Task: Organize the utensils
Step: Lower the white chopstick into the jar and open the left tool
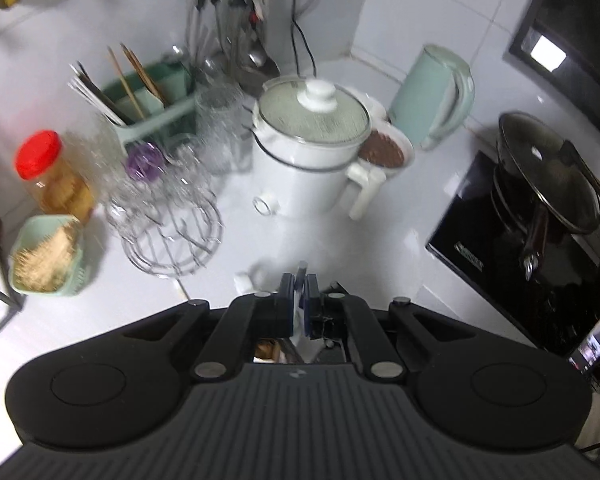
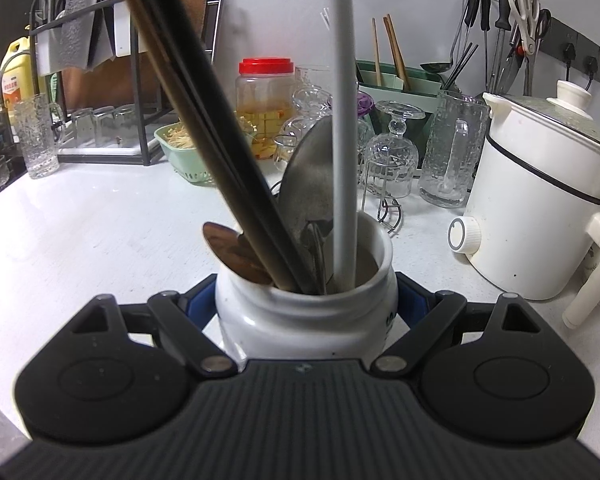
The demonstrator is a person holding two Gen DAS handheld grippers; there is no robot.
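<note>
In the right wrist view a white ceramic jar stands on the white counter with my right gripper shut on its sides, blue pads pressing it. The jar holds long black handles, a wooden spoon, a metal spoon and a thin white handle that comes straight down from above. In the left wrist view my left gripper points down over the counter, shut on that thin white handle. The handle's lower part is hidden by the gripper body.
Behind are a white electric pot, a mint kettle, a lidded wok on a black hob, a green utensil caddy, a rack of glasses, a red-lidded jar and a green basket. A dish rack stands at the left.
</note>
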